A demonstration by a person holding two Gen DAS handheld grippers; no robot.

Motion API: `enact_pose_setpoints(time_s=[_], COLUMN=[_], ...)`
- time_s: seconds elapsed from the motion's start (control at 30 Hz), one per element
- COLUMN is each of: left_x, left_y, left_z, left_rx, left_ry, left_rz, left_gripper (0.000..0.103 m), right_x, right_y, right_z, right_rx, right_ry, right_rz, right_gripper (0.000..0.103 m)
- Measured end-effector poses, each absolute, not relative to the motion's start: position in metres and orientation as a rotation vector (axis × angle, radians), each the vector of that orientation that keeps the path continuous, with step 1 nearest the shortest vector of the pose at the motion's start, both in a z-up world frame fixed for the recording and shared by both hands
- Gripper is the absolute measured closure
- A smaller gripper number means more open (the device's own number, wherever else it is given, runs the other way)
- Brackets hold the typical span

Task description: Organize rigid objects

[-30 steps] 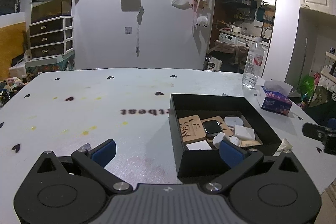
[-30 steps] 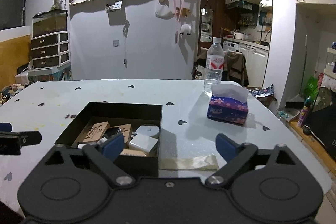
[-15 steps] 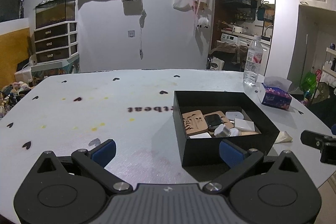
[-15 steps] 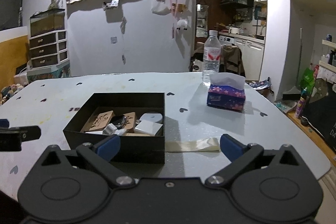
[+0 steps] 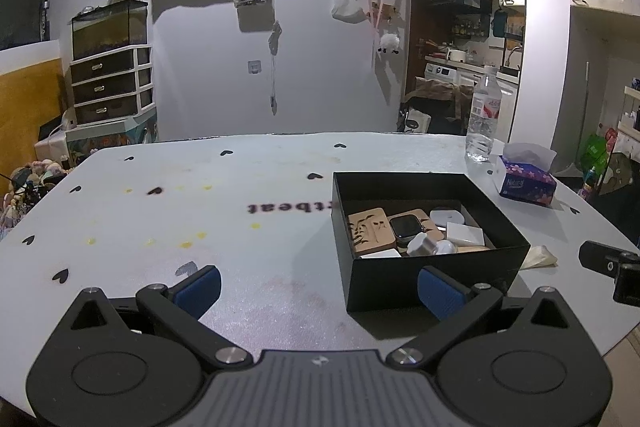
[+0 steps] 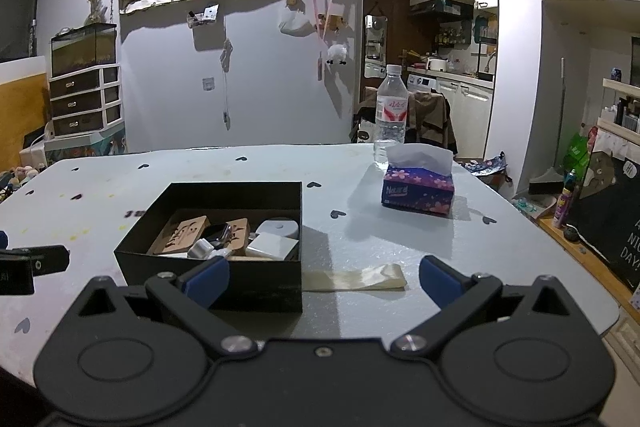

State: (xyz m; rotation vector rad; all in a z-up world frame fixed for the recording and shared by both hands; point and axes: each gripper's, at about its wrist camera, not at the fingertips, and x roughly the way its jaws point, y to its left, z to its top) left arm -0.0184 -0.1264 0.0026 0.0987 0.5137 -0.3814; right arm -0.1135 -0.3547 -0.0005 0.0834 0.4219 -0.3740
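Blue-padded fingers of the left gripper (image 5: 318,285) stood wide apart and empty, just short of the open black cardboard box (image 5: 424,277), which held wooden tiles, a smartwatch (image 5: 406,227) and white gadgets. From the right wrist, the right gripper (image 6: 322,277) likewise gaped empty near that box (image 6: 224,283); a flat beige strip (image 6: 354,277) lay against the box's right side. Sorting looked nearly finished; next would probably be lifting that strip, demanding a low, flat pinch.
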Motion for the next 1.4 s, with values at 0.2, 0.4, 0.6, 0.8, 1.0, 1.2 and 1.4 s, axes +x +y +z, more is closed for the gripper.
enact_pose_setpoints(time_s=[0.2,0.4,0.6,0.8,1.0,1.2,1.4], left_x=[-0.0177,-0.0182,-0.0176,-0.0177,-0.0179,-0.0180,-0.0183], left_y=[-0.1257,-0.1254,-0.1247,-0.1249,-0.1251,-0.1252,-0.1249], left_z=[0.0036,0.0037,0.0044,0.0044,0.0042,0.0043,0.0046], left_rx=[0.098,0.098,0.097,0.097,0.098,0.098,0.098], left_ry=[0.514,0.516,0.517,0.517,0.518,0.518,0.517], left_rz=[-0.380,-0.381,-0.382,-0.382,-0.382,-0.382,-0.382], left_gripper=[0.000,0.000,0.000,0.000,0.000,0.000,0.000], right_x=[-0.1129,-0.1127,-0.1127,-0.1128,-0.1127,-0.1127,-0.1128], right_y=[-0.3535,-0.3535,-0.3535,-0.3534,-0.3535,-0.3538,-0.3539], right_z=[-0.0015,-0.0019,-0.0018,-0.0017,-0.0017,-0.0016,-0.0015], right_rx=[0.082,0.082,0.082,0.084,0.083,0.084,0.084], right_ry=[0.427,0.428,0.428,0.429,0.428,0.428,0.428], right_rz=[-0.363,-0.361,-0.360,-0.360,-0.361,-0.360,-0.360], right_gripper=[0.001,0.001,0.001,0.001,0.001,0.001,0.001])
